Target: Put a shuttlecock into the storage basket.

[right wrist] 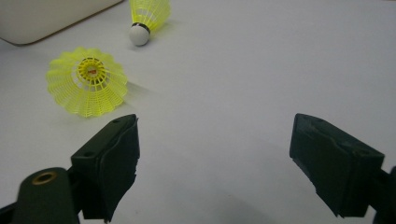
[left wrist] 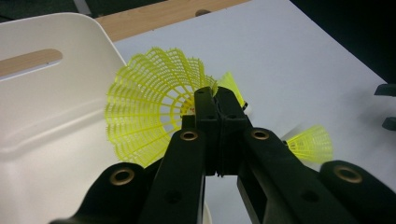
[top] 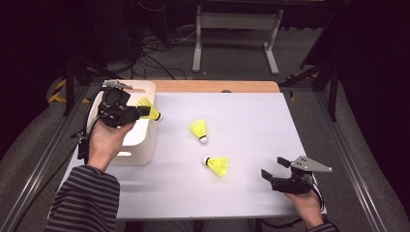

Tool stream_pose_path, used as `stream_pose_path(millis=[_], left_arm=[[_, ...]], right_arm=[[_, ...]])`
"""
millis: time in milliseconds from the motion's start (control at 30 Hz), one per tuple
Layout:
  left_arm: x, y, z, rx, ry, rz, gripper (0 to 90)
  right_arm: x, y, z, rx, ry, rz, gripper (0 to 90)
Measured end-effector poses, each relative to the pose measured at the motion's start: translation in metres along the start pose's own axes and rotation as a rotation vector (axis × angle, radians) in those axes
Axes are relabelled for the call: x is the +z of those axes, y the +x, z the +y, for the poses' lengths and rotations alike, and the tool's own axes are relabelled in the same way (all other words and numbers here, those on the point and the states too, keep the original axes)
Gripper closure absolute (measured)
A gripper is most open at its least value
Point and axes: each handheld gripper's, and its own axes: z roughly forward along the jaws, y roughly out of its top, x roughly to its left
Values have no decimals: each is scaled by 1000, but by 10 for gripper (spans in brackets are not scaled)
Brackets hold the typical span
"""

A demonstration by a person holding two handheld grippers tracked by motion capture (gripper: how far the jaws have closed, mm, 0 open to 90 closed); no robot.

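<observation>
Shuttlecock (left wrist: 144, 112), feather-light with a springy, crushable mesh skirt, sits clenched at its skirt edge in the left tongs (left wrist: 216, 100) beside the white bin (left wrist: 42, 116); right tongs (right wrist: 215, 163) gape, holding nothing.

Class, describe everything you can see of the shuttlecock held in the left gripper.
The held shuttlecock is bright yellow with a flared skirt of what looks like moulded plastic mesh, ribbed lengthwise, scalloped at the rim, and a white rounded tip. It lies roughly level, skirt toward the white bin, tip pointing out over the white table. The left gripper is shut on its skirt, the jaws pinching the mesh edge. It hangs above the bin's near rim, touching nothing else that shows.
</observation>
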Motion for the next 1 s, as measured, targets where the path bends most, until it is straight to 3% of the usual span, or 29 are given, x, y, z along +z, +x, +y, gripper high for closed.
stream_pose_path(millis=[667, 1000], left_arm=[[-13, 24, -6, -60, -31, 57, 899], [-4, 34, -9, -76, -11, 93, 899]], right_arm=[[0, 0, 0, -1, 0, -1, 165], [0, 0, 0, 0, -2, -2, 165]])
